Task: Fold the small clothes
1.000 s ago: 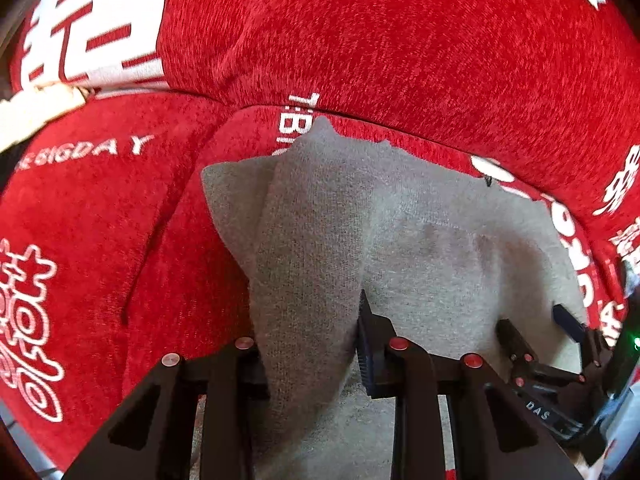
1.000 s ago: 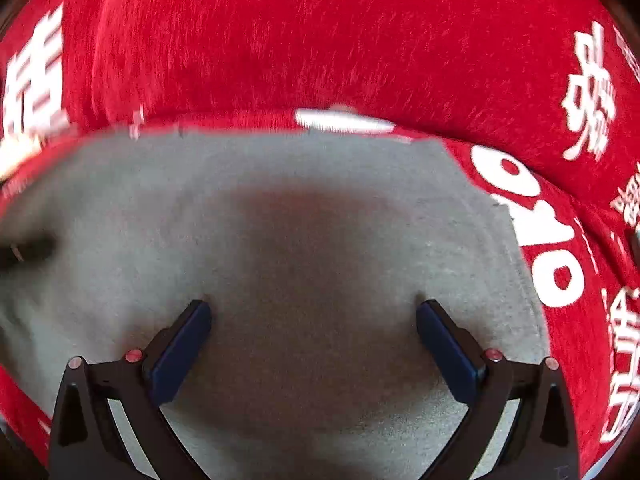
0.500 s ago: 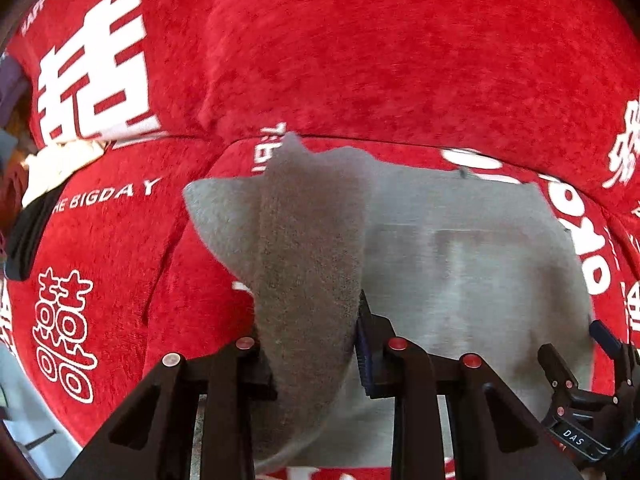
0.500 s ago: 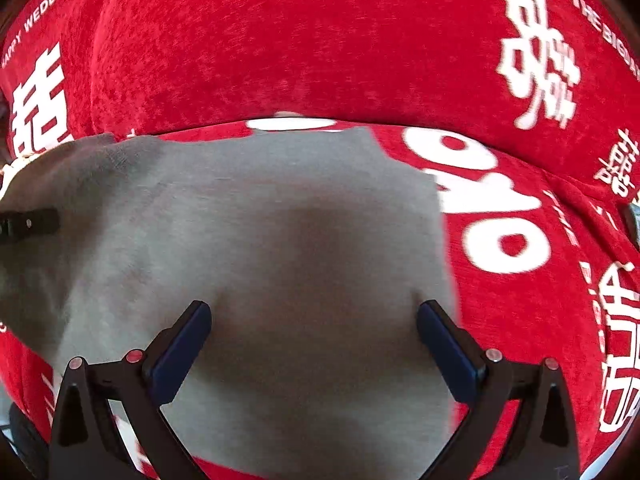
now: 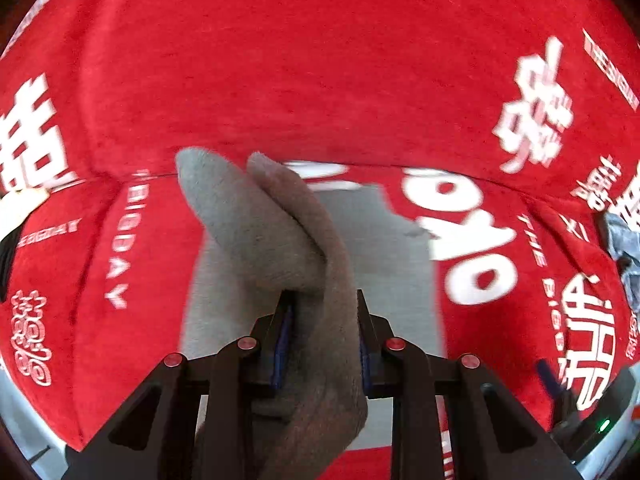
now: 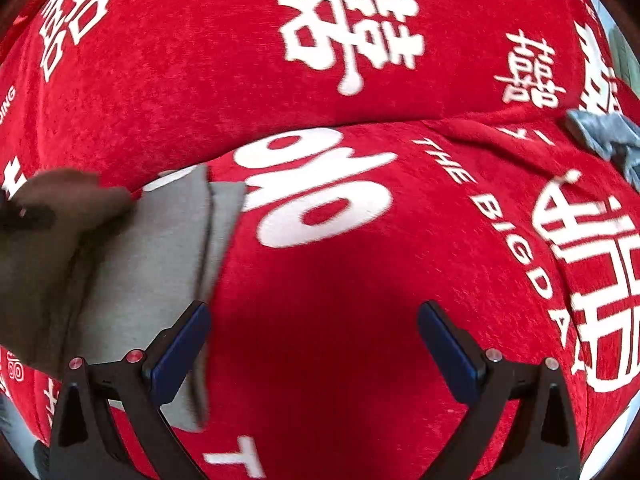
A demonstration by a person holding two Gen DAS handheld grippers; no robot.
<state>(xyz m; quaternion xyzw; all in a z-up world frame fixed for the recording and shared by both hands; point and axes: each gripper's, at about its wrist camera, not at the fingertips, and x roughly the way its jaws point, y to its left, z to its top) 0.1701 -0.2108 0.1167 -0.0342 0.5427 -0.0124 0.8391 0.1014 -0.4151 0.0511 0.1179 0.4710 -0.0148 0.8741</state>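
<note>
Left gripper (image 5: 322,332) clenched on a raised fold of the grey garment (image 5: 264,220) | right gripper (image 6: 314,344) spread wide, holding nothing, over the red printed sofa cover (image 6: 320,248) | garment's remainder lies flat on it, beside the right gripper's left finger.

You are working over a red cover (image 5: 320,80) of matt, nubby woven cloth, chenille-like in its grain, with white characters and letters worked flat into the pile. The grey garment (image 5: 248,216) you hold is a soft knit with a fuzzy, napped face, dull and without sheen; where it lies flat (image 6: 152,248) it looks smoother. Your left gripper (image 5: 322,336) is matt black plastic with small glossy red-headed fasteners and blue pads (image 5: 280,344) of a rubbery look. Your right gripper (image 6: 314,344) has the same black plastic frame, and its blue pads (image 6: 182,344) look smooth and slightly satiny. A faded blue, denim-like cloth (image 6: 604,132) lies at the far right.
</note>
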